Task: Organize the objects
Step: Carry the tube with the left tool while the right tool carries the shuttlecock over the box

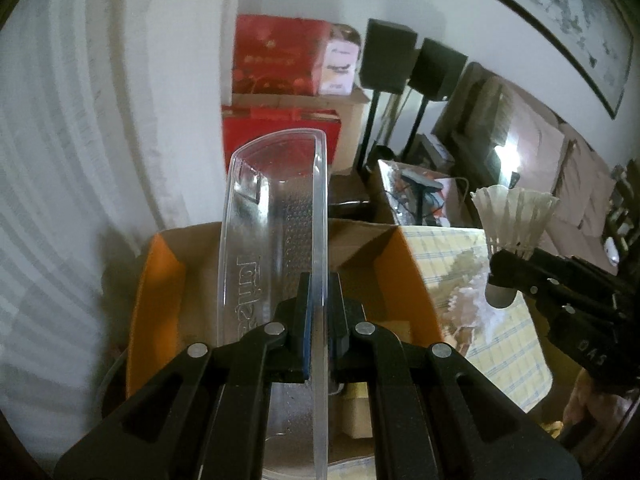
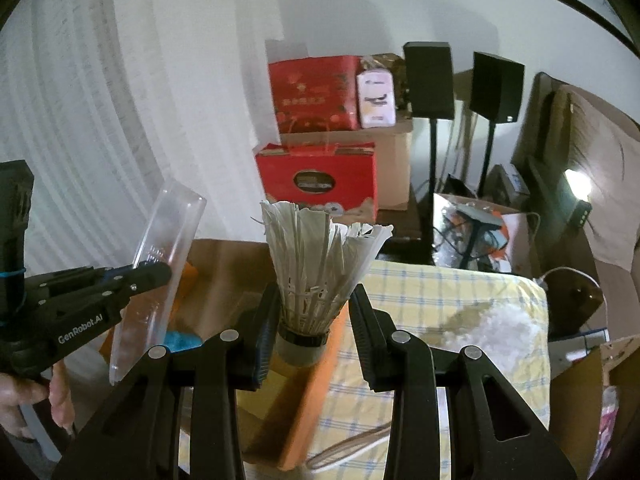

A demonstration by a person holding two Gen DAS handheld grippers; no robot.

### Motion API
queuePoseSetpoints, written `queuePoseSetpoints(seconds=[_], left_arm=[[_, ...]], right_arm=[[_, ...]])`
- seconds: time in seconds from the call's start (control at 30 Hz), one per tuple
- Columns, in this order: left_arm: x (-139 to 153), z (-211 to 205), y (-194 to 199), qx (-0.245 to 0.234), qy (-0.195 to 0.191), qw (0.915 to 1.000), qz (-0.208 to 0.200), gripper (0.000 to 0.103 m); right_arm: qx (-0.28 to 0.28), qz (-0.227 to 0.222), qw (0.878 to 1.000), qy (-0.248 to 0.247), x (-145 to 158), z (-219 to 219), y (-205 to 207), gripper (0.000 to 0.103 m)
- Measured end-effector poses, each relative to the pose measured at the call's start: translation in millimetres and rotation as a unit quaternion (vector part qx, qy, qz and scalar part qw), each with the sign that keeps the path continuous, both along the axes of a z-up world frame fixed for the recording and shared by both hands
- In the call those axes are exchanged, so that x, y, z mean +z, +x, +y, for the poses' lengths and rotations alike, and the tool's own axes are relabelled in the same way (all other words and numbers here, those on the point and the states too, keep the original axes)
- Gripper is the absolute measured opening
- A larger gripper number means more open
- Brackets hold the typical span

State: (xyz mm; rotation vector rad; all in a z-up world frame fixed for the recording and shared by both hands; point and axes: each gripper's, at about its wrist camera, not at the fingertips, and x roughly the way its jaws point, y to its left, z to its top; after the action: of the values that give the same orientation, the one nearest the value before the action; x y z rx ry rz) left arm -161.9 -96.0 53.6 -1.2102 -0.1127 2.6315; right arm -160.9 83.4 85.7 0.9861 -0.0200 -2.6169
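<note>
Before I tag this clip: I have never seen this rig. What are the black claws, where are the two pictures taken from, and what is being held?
No robot here: a person holds a black two-finger gripper in each hand, each with a fisheye camera looking along its fingers. The left camera shows the left gripper shut on the rim of a clear plastic tray. The right camera shows the right gripper gripping a white feather shuttlecock near its base, feathers up. Each gripper also shows at the edge of the other's picture. Below both sits an open orange cardboard box beside a yellow checked tablecloth.
</note>
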Motion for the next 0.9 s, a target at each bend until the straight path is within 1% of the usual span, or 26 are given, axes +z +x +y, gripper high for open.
queuePoseSetpoints(seconds=[0.23,0.27,0.33,0.47,0.67,0.73,0.8,0.9], left_arm=[[-11,-35,-16,0.013,-0.019,0.9996,-0.016,0.005],[-13,-41,-18,0.031,-0.022,0.9991,-0.017,0.005],[-20,-49,-25,0.028,-0.026,0.999,-0.024,0.005],[-36,-57,-35,0.027,-0.057,0.9974,-0.034,0.005],[-62,-58,-45,0.023,-0.085,0.9943,-0.059,0.005],[-71,-54,-45,0.021,-0.108,0.9919,-0.064,0.005],[-80,-50,-46,0.02,-0.122,0.9898,-0.071,0.005],[-94,-46,-48,0.02,-0.13,0.9876,-0.086,0.005]], right_arm=[[0.023,-0.007,1.0,0.0,-6,-22,-2,0.035],[0.026,-0.008,1.0,0.001,-7,-25,-2,0.035],[0.03,-0.009,1.0,0.002,-8,-30,-2,0.035],[0.037,-0.017,0.999,0.004,-16,-37,-4,0.035],[0.044,-0.026,0.999,0.008,-26,-45,-8,0.035],[0.046,-0.029,0.998,0.008,-29,-48,-10,0.035],[0.048,-0.032,0.998,0.008,-31,-51,-12,0.035],[0.052,-0.037,0.998,0.01,-35,-55,-15,0.035]])
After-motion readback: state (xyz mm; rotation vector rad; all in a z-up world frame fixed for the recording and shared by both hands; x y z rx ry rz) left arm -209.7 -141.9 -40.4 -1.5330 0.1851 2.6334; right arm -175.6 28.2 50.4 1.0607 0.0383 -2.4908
